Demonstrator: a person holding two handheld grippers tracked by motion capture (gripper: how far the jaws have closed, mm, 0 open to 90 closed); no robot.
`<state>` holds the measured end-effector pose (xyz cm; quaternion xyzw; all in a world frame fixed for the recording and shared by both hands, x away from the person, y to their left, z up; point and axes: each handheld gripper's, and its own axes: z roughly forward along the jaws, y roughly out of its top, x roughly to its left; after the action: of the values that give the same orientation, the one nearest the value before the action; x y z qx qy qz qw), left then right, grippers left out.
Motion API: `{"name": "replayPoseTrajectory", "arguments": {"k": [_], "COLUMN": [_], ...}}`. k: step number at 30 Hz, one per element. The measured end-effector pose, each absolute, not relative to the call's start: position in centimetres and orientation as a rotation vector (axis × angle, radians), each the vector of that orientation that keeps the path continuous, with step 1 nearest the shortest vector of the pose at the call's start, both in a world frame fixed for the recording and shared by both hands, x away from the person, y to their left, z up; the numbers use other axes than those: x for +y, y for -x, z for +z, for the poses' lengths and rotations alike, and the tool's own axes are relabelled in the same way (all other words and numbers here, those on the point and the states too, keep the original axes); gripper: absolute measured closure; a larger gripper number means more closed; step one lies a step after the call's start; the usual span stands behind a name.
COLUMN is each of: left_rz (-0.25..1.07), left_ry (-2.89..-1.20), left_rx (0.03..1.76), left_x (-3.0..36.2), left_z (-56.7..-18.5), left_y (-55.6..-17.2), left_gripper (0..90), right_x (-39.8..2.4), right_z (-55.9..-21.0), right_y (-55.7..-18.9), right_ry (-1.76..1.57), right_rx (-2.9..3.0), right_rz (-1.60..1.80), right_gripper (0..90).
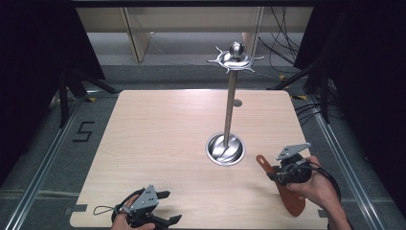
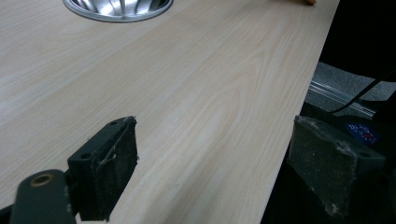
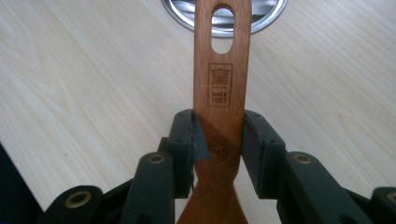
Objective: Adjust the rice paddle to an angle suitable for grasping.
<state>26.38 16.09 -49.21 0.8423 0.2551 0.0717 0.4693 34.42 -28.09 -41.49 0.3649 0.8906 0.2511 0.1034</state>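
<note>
In the high view I have the right gripper (image 1: 274, 168) at the lower right of the frame, its jaws clamped on the handle of a wooden spatula (image 1: 288, 195). The blade hangs low toward the bottom right edge of the table (image 1: 158, 139), and the handle end points up and left toward the round metal base (image 1: 225, 149) of the stand (image 1: 230, 108) in the middle of the frame. In the right gripper view the spatula (image 3: 220, 107) runs straight up the centre between the two pads, both pressing on its sides; its slotted end lies over the rim of the base (image 3: 268, 18) at the top. My left gripper (image 1: 165, 207) sits at the bottom left of centre, jaws spread wide with nothing between them. In the left gripper view its jaws hang over the table's edge (image 2: 196, 107).
</note>
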Motion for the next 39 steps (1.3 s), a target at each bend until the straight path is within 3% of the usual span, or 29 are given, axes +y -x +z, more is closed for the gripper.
{"name": "replayPoseTrajectory", "arguments": {"k": [19,39], "left_rz": [0.155,0.146], "left_ry": [-2.047,-2.045], "left_rx": [0.657,0.670], "left_x": [16.0,16.0], "left_z": [-49.3,-49.4], "left_y": [-26.3,-26.3], "left_gripper": [14.8,14.8], "right_x": [-29.9,-28.3], "right_z": [-36.7,-32.4], "right_y": [-34.2,-34.4], "right_ry": [-0.993,-0.945], "right_rx": [2.404,2.245], "right_rz": [1.041,1.332], "right_gripper": [67.1,67.1]}}
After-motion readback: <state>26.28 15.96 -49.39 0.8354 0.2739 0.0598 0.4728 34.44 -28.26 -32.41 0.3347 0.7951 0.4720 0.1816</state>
